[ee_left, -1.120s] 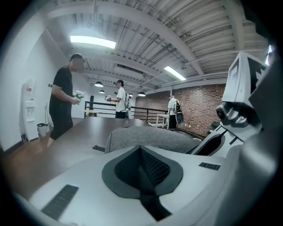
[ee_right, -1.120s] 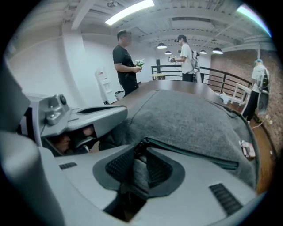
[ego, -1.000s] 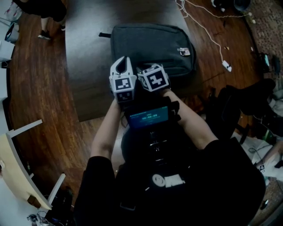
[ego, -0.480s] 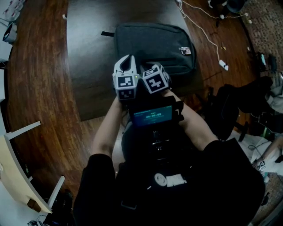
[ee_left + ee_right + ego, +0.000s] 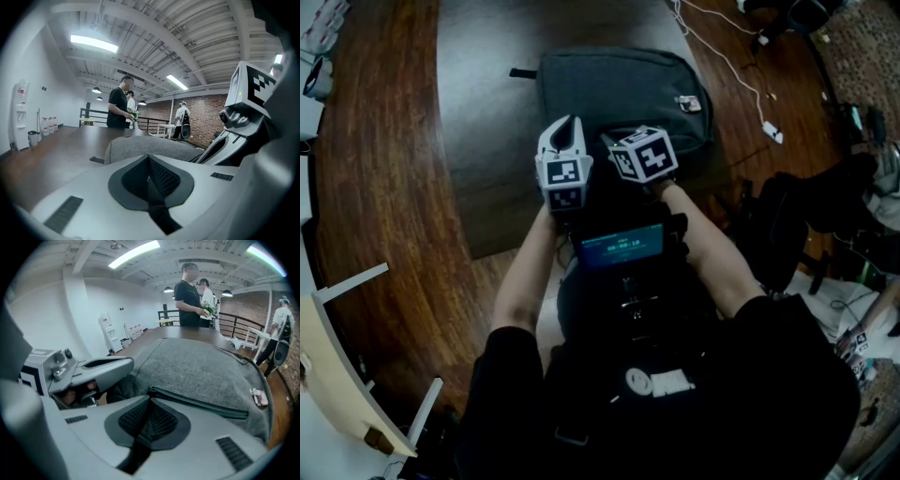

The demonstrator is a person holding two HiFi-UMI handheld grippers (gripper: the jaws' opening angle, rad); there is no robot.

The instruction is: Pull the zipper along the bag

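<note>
A grey backpack [image 5: 619,89] lies flat on the dark table [image 5: 478,122]. Its zipper [image 5: 201,404] runs across the near side, from my right gripper's tips off to the right. My right gripper [image 5: 150,397] points steeply down at the bag; its jaws have just been closing and now meet at the zipper's end, with the pull hidden between the pads. My left gripper [image 5: 149,157] is shut with nothing between its pads, held close beside the right one at the bag's near edge [image 5: 567,127].
The table ends at a curved edge above wooden floor [image 5: 384,187]. A white cable with a charger [image 5: 773,136] lies to the right of the bag. A small tag [image 5: 689,103] sits on the bag's right corner. People [image 5: 119,108] stand beyond the table's far end.
The right gripper's marker cube has shifted slightly right and toward the bag. The left gripper has stayed where it was.
</note>
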